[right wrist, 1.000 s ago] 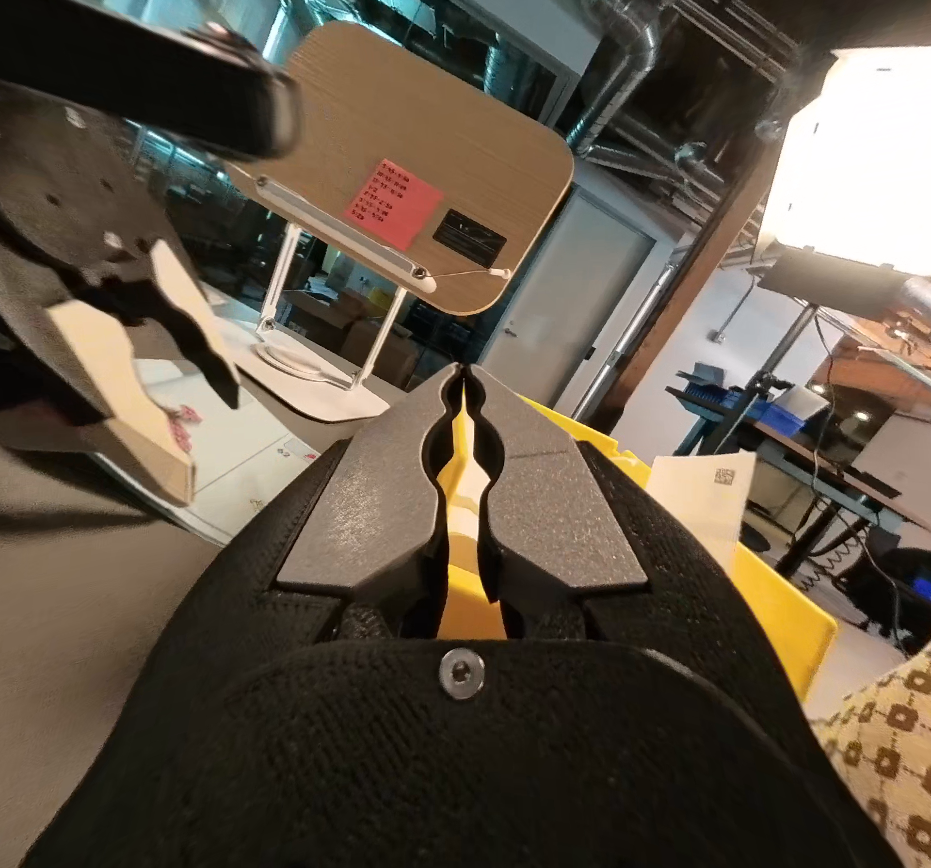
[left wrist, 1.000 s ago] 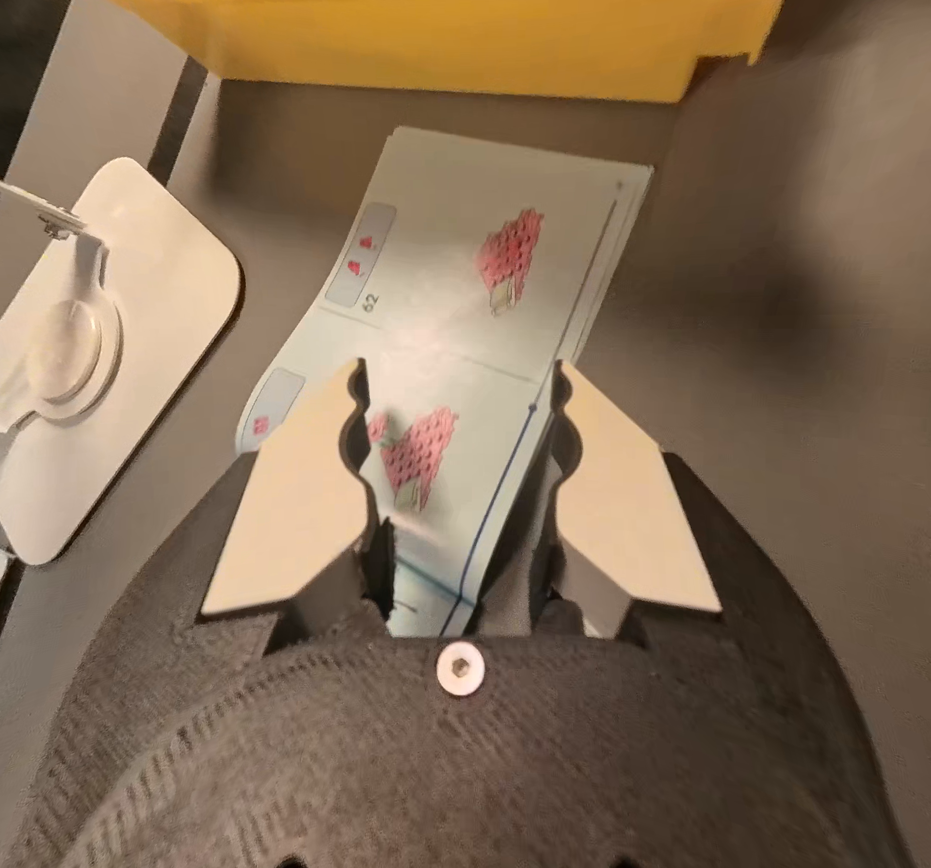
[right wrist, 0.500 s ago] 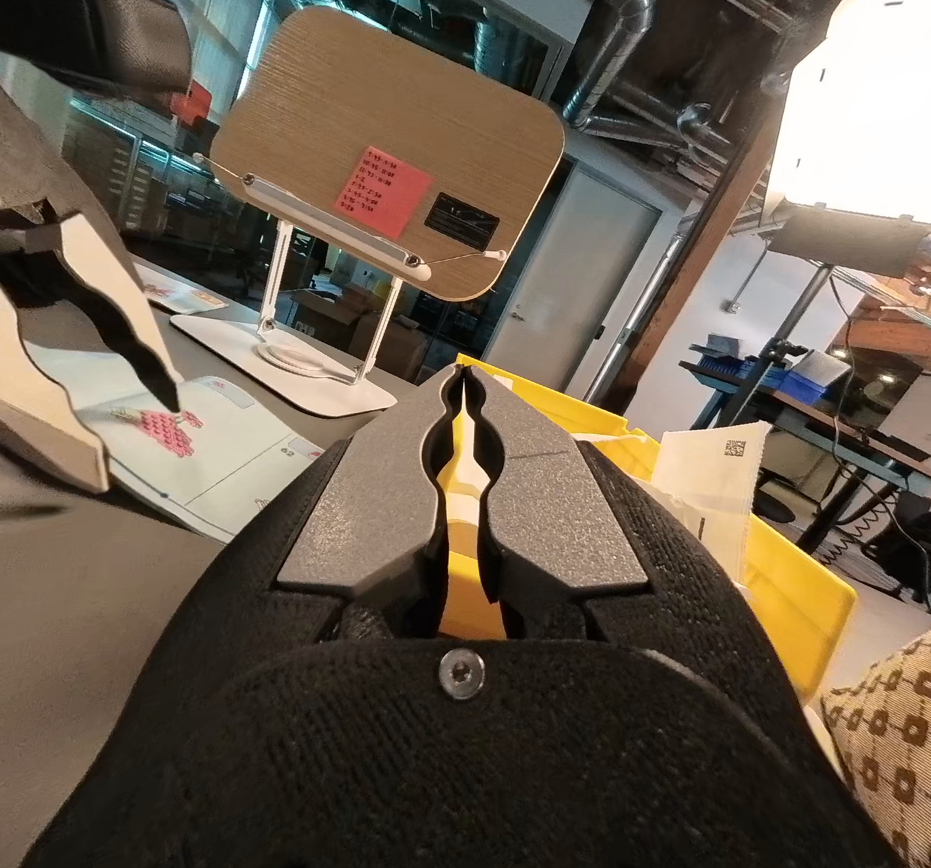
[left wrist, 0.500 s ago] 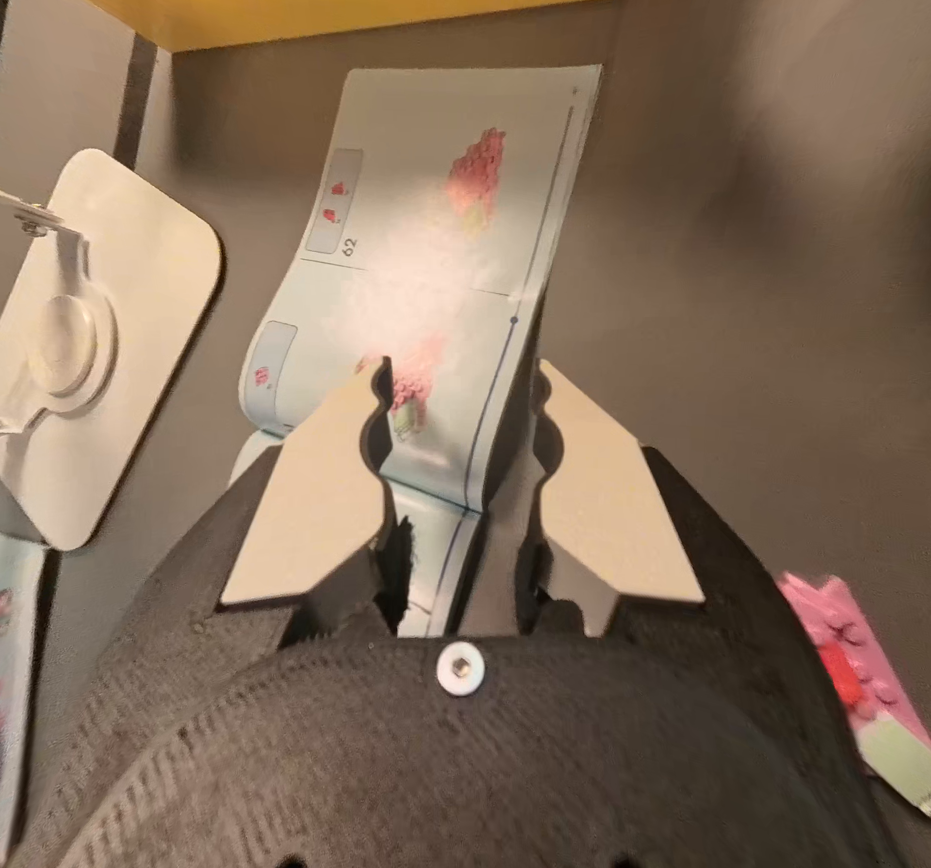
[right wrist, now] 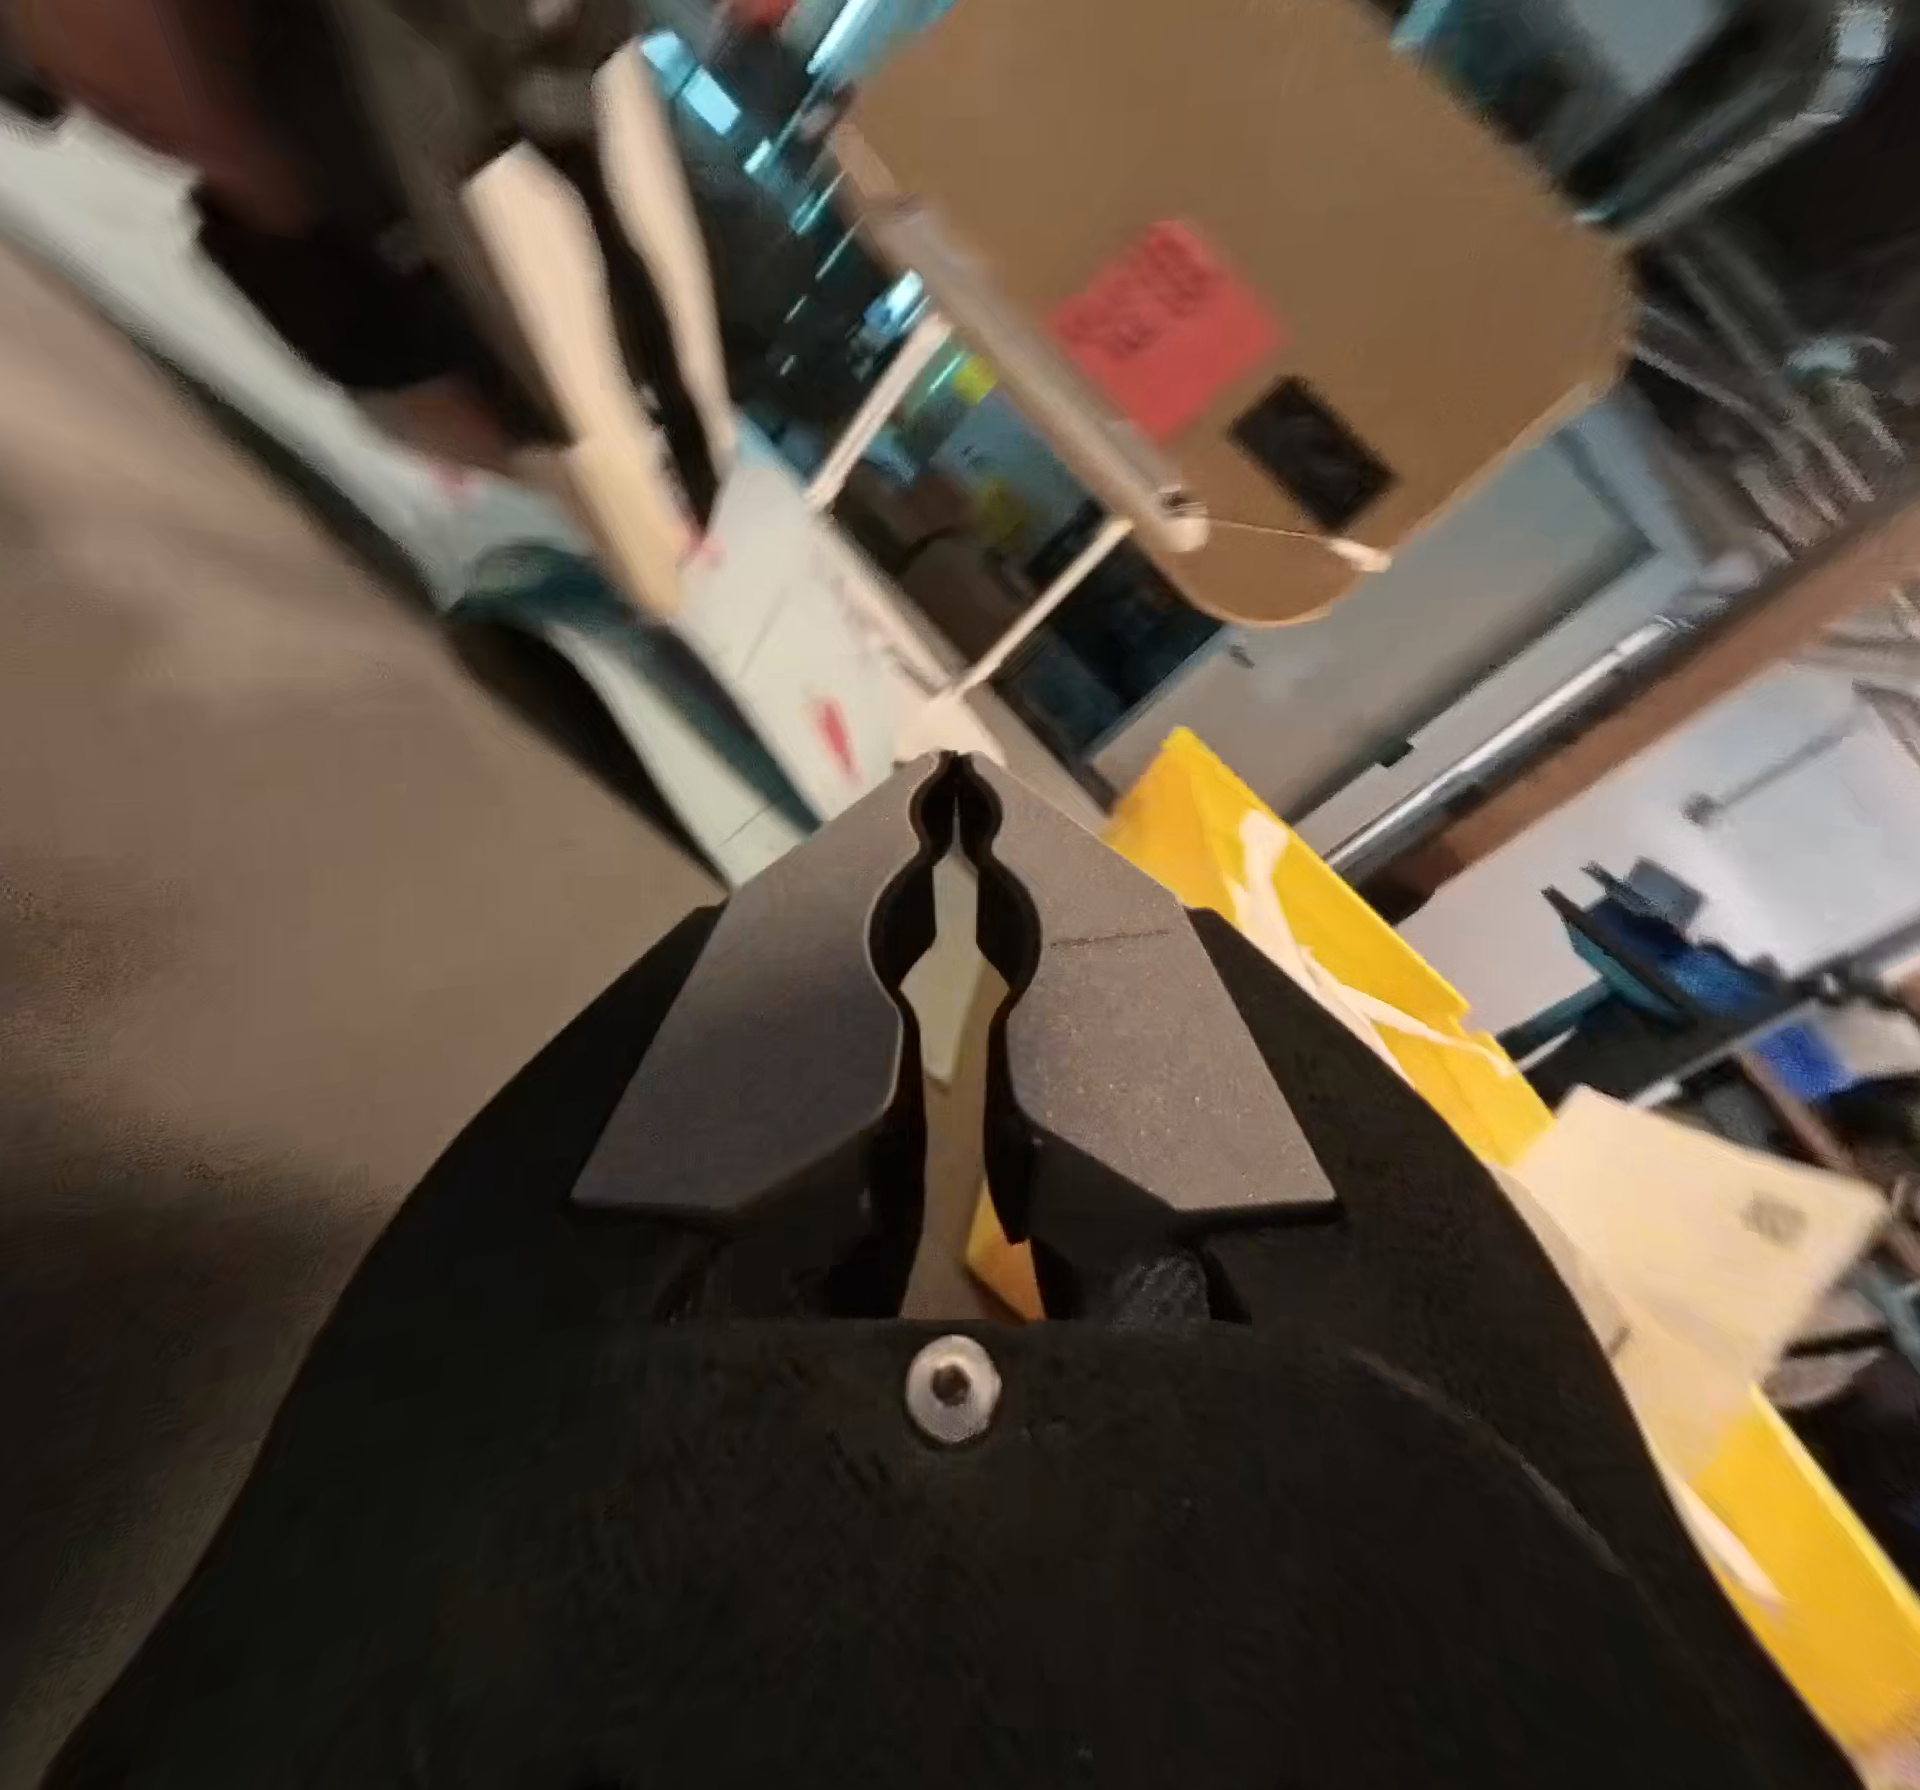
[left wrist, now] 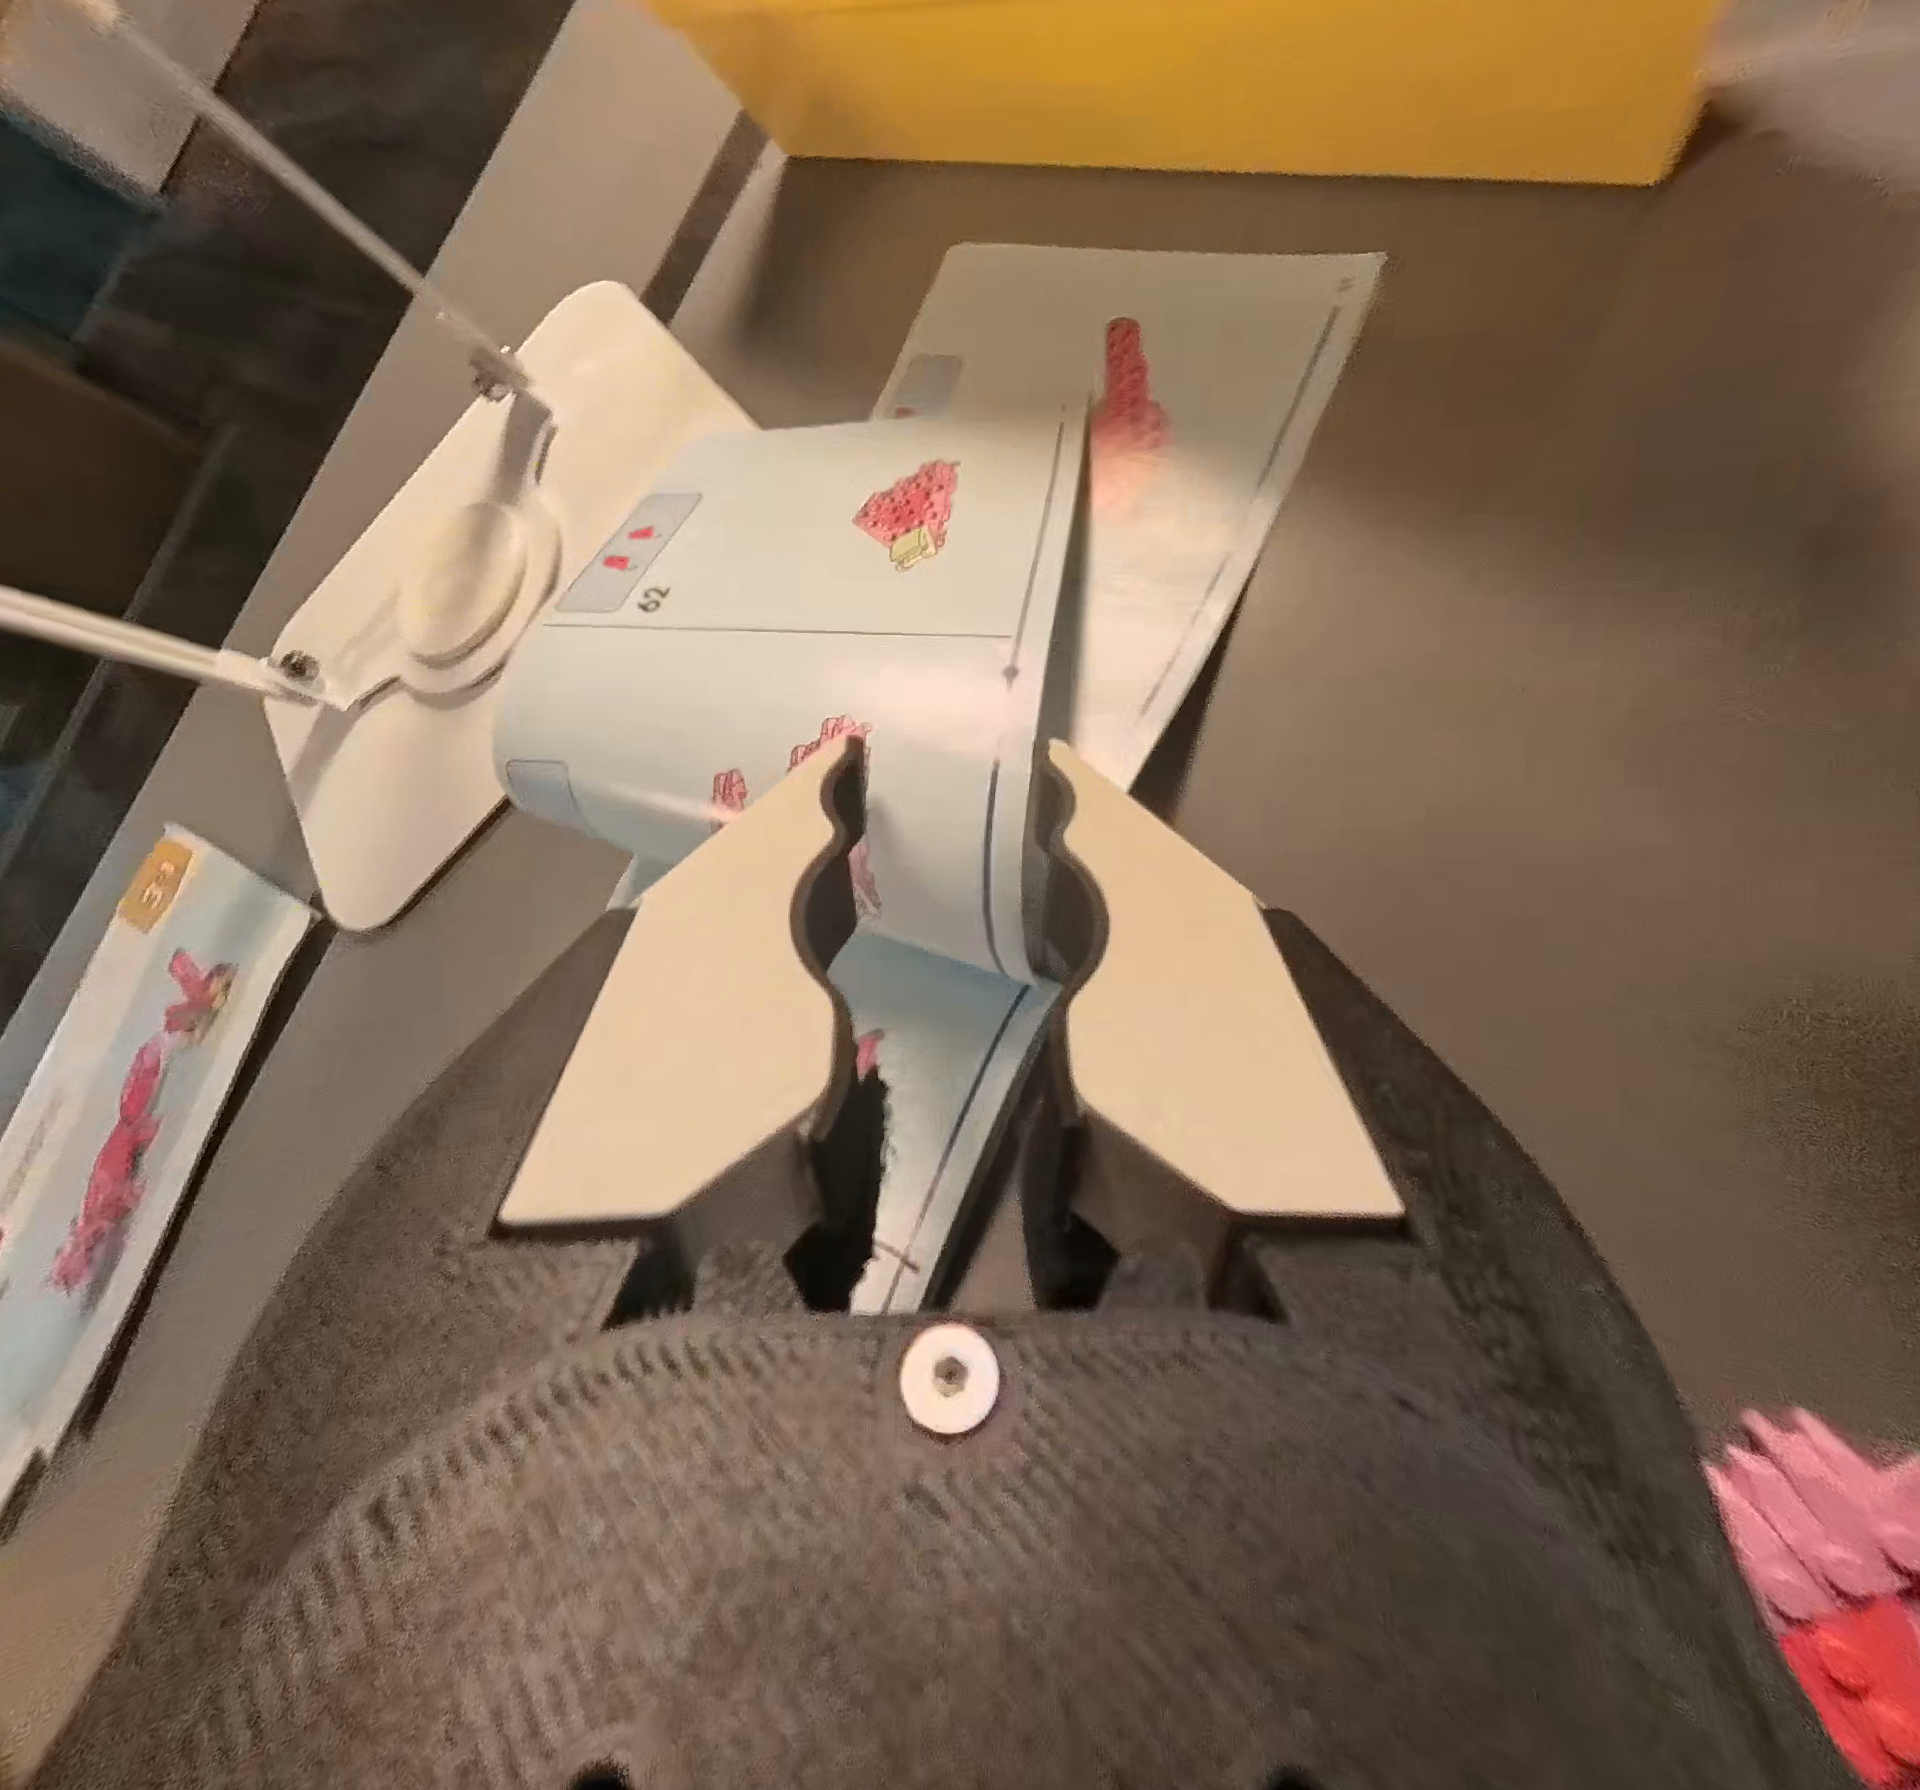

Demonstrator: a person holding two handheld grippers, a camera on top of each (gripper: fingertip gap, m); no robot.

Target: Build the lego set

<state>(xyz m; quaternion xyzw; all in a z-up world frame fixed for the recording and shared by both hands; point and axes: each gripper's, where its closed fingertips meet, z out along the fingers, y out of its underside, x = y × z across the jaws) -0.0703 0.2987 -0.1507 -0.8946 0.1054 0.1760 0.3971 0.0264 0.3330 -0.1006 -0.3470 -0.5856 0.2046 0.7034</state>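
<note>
A curled page (left wrist: 790,639) of the booklet (left wrist: 1226,452) is raised off the table (left wrist: 1558,701) and pinched between the fingers of the left gripper (left wrist: 951,764). The fingers are partly closed, and the gap between them is filled by the curl. A white stand (left wrist: 416,701) is seen just left of it, and a yellow bin (left wrist: 1143,26) beyond. Pink bricks (left wrist: 1829,1532) lie near the right edge. The right gripper (right wrist: 954,758) is held apart near the bin, its tips together.
</note>
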